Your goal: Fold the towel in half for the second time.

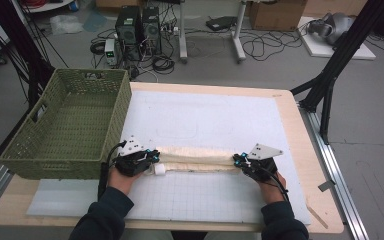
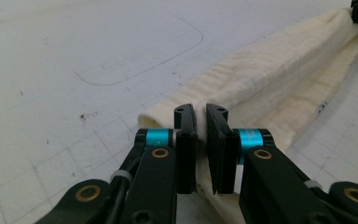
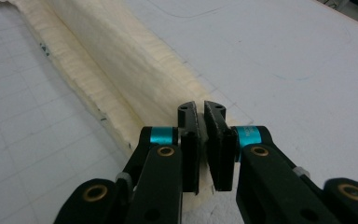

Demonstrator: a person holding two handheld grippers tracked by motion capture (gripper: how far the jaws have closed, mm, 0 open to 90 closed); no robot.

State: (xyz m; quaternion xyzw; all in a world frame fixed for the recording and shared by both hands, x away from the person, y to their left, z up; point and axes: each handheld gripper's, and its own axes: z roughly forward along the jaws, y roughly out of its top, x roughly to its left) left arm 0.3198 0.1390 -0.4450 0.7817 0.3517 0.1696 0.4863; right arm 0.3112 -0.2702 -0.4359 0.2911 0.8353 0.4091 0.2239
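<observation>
A cream-coloured cloth (image 1: pixel 195 159) lies folded into a long, narrow band across the near middle of the desk (image 1: pixel 300 150), running left to right on a white gridded mat (image 1: pixel 205 200). Its weave is ribbed and slightly fuzzy, with a plump rounded fold along the far edge and a thinner flat layer peeking out along the near edge. A small white rolled bit sticks out at its left end.

The left claw (image 1: pixel 154 156) pinches the cloth's left end, jaws nearly together with a fold of fabric caught between them. In the left gripper view, the cloth (image 2: pixel 270 79) stretches away from the left claw (image 2: pixel 201 112) toward the far right corner. The right claw (image 1: pixel 237 160) pinches the right end the same way, jaws narrow on the fabric. In the right gripper view, the cloth (image 3: pixel 116 60) runs away from the right claw (image 3: pixel 200 109) toward the upper left.

A green woven basket (image 1: pixel 115 110) sits at the desk's left side, near the left claw.
</observation>
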